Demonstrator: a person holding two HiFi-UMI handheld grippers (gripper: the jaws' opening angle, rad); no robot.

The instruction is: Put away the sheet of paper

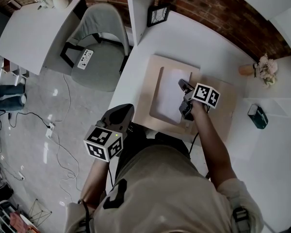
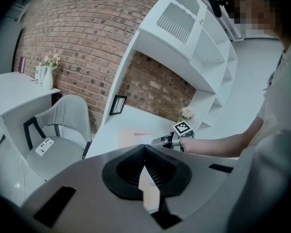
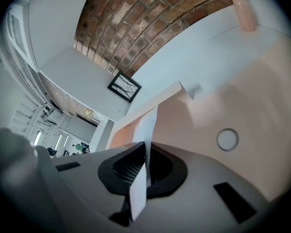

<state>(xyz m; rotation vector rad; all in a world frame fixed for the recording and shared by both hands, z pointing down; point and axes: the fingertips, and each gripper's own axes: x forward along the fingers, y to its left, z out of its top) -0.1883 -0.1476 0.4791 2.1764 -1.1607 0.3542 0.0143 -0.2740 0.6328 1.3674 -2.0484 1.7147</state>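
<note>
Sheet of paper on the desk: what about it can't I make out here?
- Head view: the right tool covers one edge of the sheet of paper.
- Head view: any writing is too small and washed out to tell.
- Right gripper view: the sheet shows edge-on only, so its face is hidden.

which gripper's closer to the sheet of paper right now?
Right. The right gripper is shut on the sheet of paper's edge; the left gripper hangs by the desk's near corner, shut and empty, well clear of it.
</note>
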